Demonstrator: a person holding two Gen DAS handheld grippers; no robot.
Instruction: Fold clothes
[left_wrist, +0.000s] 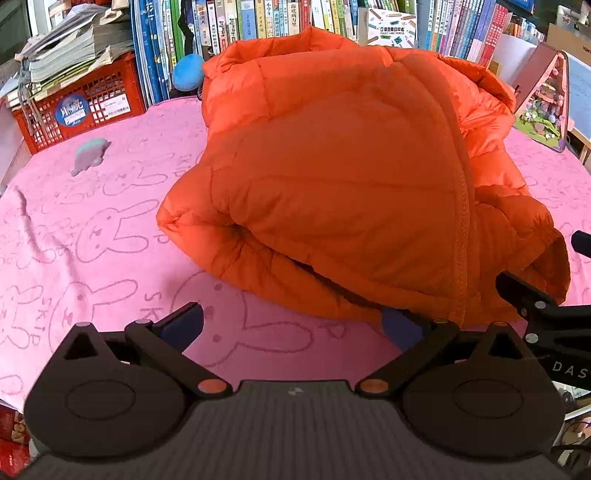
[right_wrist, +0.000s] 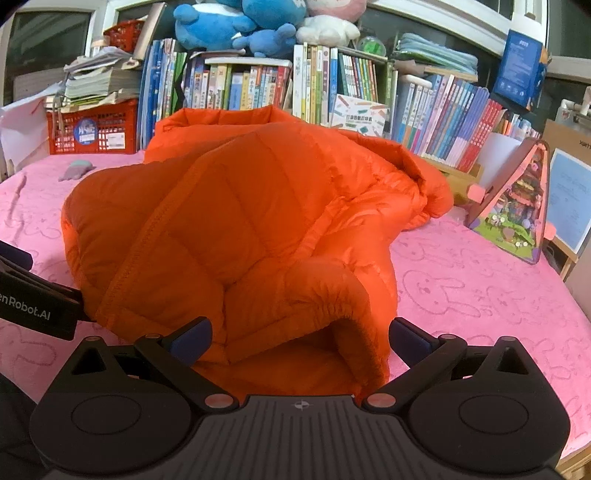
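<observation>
The left gripper (left_wrist: 293, 325) is hanging wide over the pink bunny-print cover (left_wrist: 92, 229), its right finger touching the near hem of the orange puffer jacket (left_wrist: 332, 177). The jacket is lying bunched mid-cover, and the right gripper (right_wrist: 300, 338) is spreading wide around its near cuff (right_wrist: 332, 332).

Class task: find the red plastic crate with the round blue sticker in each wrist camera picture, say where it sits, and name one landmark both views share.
Left wrist view: the red plastic crate is at upper left, on the far edge of the pink blanket, left of the orange jacket.
Right wrist view: the crate is again at upper left, behind the blanket, left of the jacket.
Shared landmark: the small grey-blue toy in front of the crate.
</observation>
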